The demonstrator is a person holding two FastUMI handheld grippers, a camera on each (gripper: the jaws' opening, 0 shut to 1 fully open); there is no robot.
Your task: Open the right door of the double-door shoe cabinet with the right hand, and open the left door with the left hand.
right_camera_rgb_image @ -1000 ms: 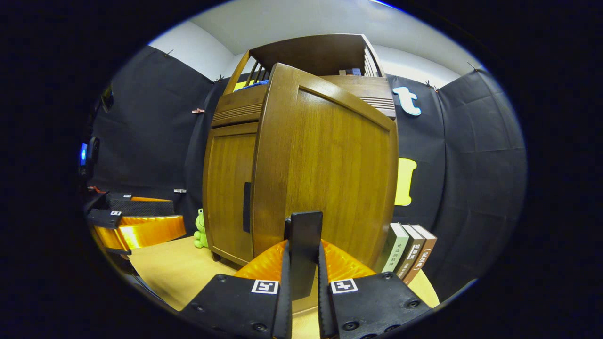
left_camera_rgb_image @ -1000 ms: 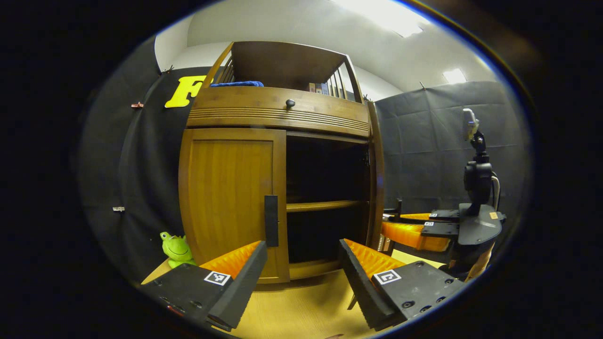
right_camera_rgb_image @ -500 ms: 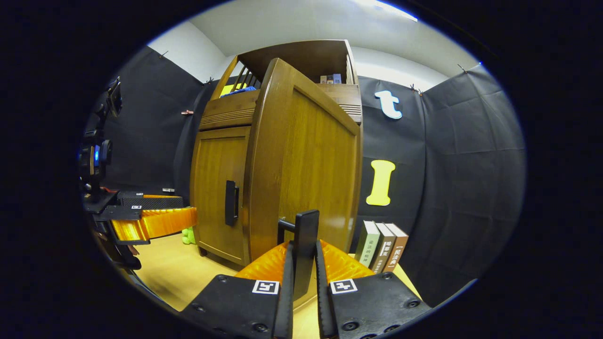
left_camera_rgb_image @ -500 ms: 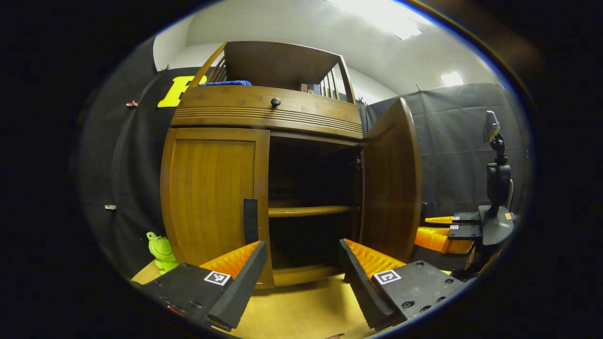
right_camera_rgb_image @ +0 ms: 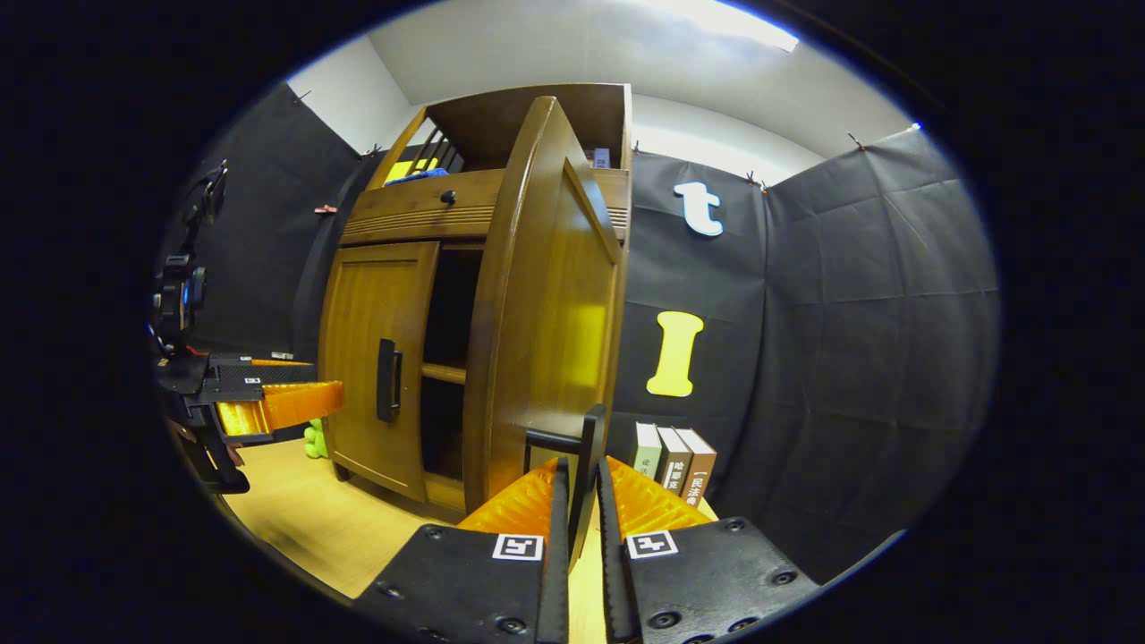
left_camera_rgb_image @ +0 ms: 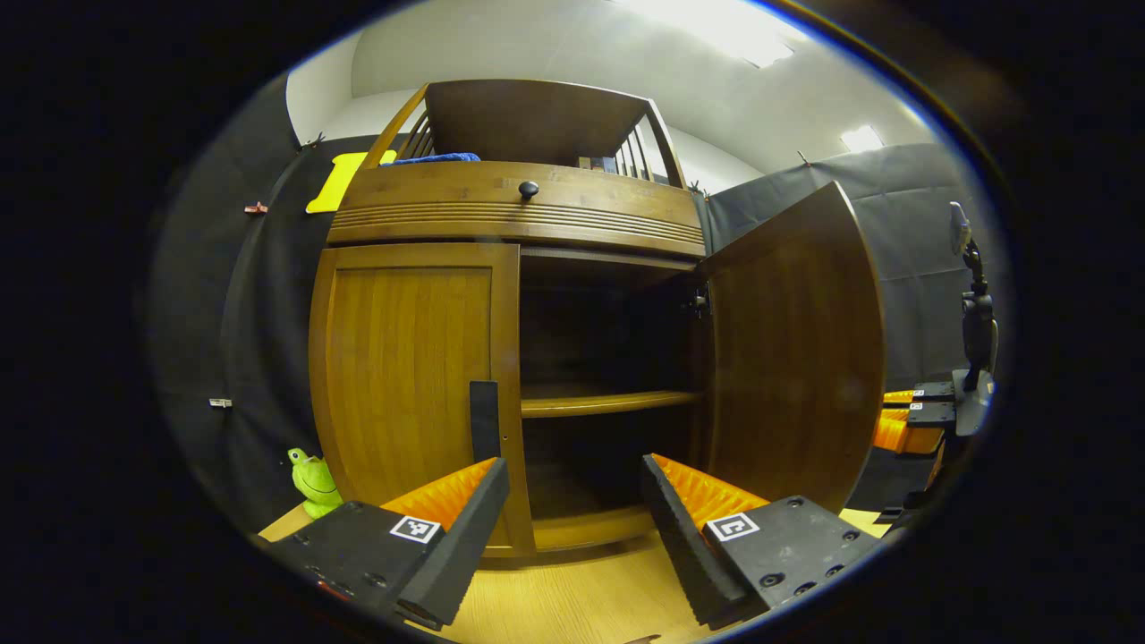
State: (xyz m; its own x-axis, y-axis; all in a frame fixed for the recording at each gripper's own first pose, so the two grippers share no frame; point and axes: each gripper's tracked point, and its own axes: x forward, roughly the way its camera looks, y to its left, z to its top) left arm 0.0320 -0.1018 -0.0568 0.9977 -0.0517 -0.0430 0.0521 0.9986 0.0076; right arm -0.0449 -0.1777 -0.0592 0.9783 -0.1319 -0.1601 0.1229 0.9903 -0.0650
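Right gripper (right_camera_rgb_image: 577, 501) — fingers clamped on the black handle (right_camera_rgb_image: 586, 456) of the right door (right_camera_rgb_image: 546, 322), which stands swung well out from the shoe cabinet (left_camera_rgb_image: 514, 201). Left door (left_camera_rgb_image: 407, 376) closed, its handle (left_camera_rgb_image: 484, 420) just beyond the left gripper (left_camera_rgb_image: 572, 501), fingers wide, holding nothing. Green frog toy (left_camera_rgb_image: 313, 483) at the cabinet's left; books (right_camera_rgb_image: 671, 461) at far right.

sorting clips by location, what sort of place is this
Probably a staged recording booth, not a home: black cloth walls surround a wooden shoe cabinet, with books and a frog toy as props.
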